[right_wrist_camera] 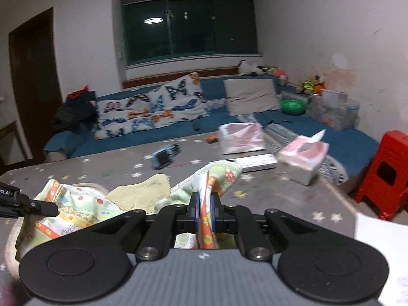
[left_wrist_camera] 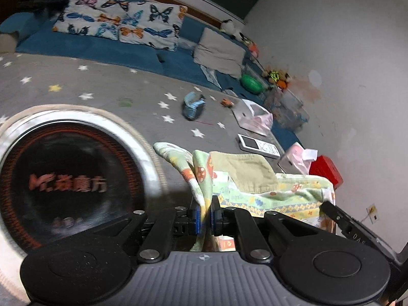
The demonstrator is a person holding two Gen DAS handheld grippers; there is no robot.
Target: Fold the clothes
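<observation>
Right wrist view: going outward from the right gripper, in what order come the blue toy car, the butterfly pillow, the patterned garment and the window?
1. Patterned garment, clamped in the right gripper.
2. Blue toy car, mid-table, slightly left.
3. Butterfly pillow, on the blue sofa behind the table, left.
4. Window, on the far wall.

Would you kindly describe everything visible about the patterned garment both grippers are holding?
The patterned garment is soft, thin-looking cloth, pale green and yellow with orange mushroom and flower prints and a plain yellowish-green lining. It is crumpled, partly lifted above the grey star-print surface. The left gripper and the right gripper are each shut on a bunched edge of it.
</observation>
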